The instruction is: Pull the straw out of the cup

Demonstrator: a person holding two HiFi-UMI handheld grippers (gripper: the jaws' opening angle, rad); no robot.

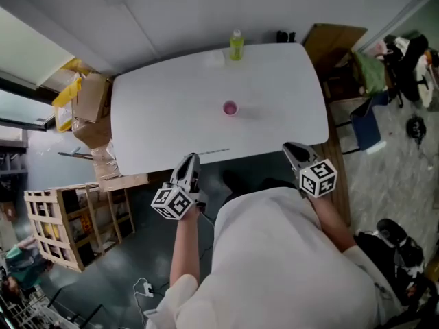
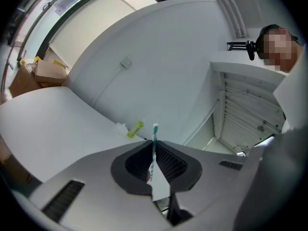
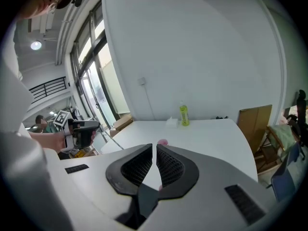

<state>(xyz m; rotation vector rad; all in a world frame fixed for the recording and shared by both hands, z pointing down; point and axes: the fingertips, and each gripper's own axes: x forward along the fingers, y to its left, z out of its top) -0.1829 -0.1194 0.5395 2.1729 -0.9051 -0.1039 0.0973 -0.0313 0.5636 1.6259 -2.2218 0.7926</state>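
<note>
Presently the left gripper (image 2: 151, 147) is clamping a teal-and-white striped paper straw (image 2: 154, 134) between jaws closed tight on it, with the straw's end poking out past the tips. The small pink cup (image 1: 230, 107) is standing upright near the middle of the white rounded table (image 1: 158, 115), well apart from the straw and from both grippers. The right gripper (image 1: 293, 147) is hovering at the near table edge, its jaws drawn to a narrow slit and gripping nothing. A yellow-green plastic bottle (image 1: 236, 45) is standing at the far edge.
</note>
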